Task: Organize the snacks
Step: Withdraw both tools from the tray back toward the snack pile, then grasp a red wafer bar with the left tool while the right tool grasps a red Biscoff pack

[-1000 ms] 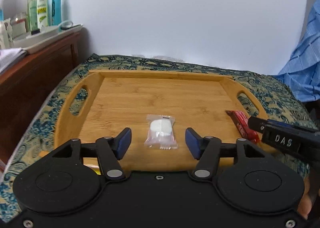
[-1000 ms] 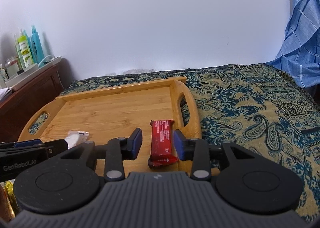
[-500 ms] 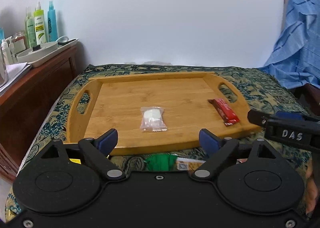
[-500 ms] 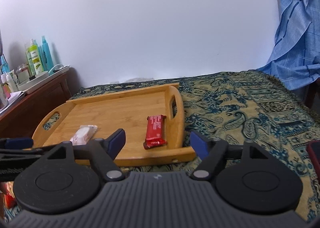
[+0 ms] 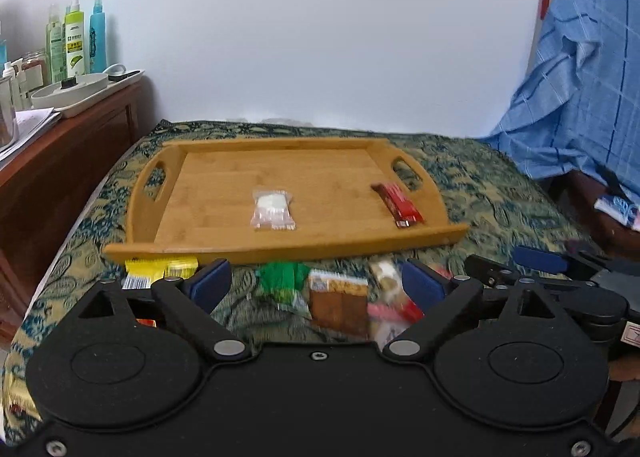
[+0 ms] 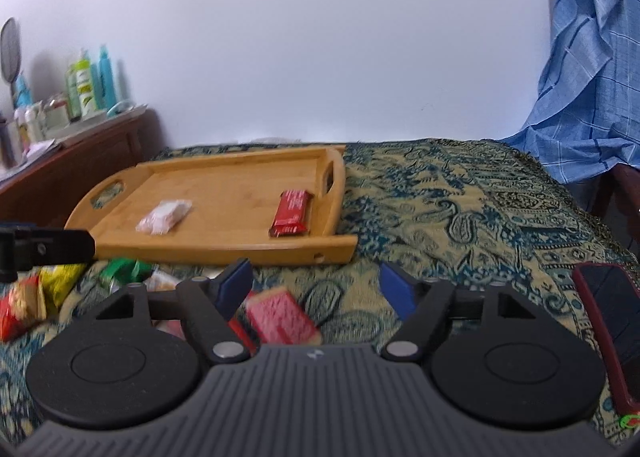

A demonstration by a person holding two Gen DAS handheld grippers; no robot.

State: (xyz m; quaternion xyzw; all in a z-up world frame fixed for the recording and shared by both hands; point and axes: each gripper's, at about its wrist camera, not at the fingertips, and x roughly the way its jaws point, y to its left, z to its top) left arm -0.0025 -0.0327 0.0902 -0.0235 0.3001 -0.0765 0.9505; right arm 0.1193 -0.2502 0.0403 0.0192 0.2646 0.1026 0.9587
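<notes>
A wooden tray lies on the patterned cloth. On it are a clear packet with a white snack and a red bar. My left gripper is open and empty, in front of the tray, above loose snacks: a yellow packet, a green one, a brown one. My right gripper is open and empty, over a pink packet. It also shows in the left wrist view.
A wooden cabinet with bottles and a white tray stands at the left. Blue checked cloth hangs at the right. A dark phone with a red case lies on the cloth at the right.
Both grippers have let go of their snacks, opened wide and pulled back from the tray. The loose snacks in front of the tray have come into view.
</notes>
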